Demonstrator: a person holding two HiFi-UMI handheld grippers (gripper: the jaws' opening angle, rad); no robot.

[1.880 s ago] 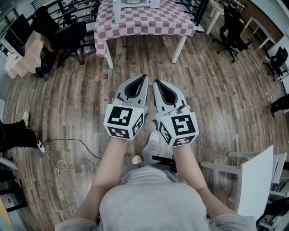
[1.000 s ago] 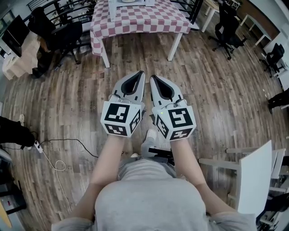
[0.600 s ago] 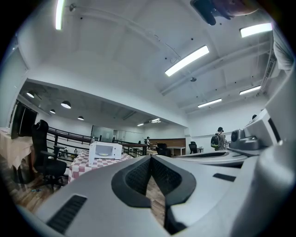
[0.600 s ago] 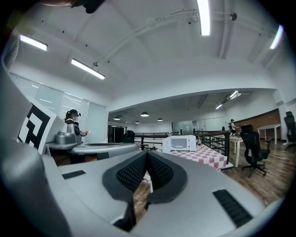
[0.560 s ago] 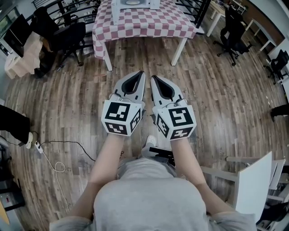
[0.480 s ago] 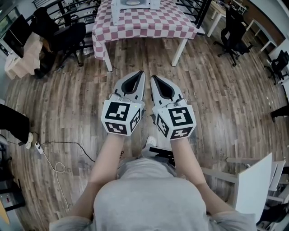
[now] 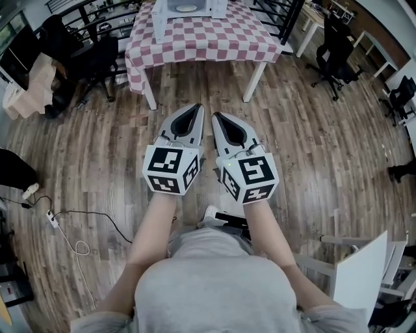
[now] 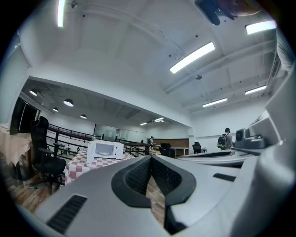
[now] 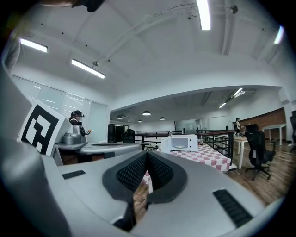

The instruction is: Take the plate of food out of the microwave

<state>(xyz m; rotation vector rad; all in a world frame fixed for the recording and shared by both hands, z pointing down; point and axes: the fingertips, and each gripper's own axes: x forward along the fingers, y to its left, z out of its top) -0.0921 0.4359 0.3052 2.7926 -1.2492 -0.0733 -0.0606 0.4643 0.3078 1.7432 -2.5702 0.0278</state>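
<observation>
White and boxy, the microwave (image 7: 188,8) stands on the red-and-white checked surface (image 7: 201,39) across the wooden floor (image 7: 312,149), well apart from the person. Inside it the plate (image 9: 180,146) shows as a pale disc. The food on it is too small to make out, and whether the door is open cannot be told.

The left gripper (image 7: 195,110) and the right gripper (image 7: 218,117) are held level, side by side, each clenched with nothing between its jaws.

The plate is probably stiff, glazed and breakable, perhaps hot, and so slippery under the pads. Its rim looks the best place to grasp, at opposite edges, kept level so the food stays put.

No brand or label can be read on the microwave. The cubes (image 7: 168,170) bear only black-and-white square markers.
</observation>
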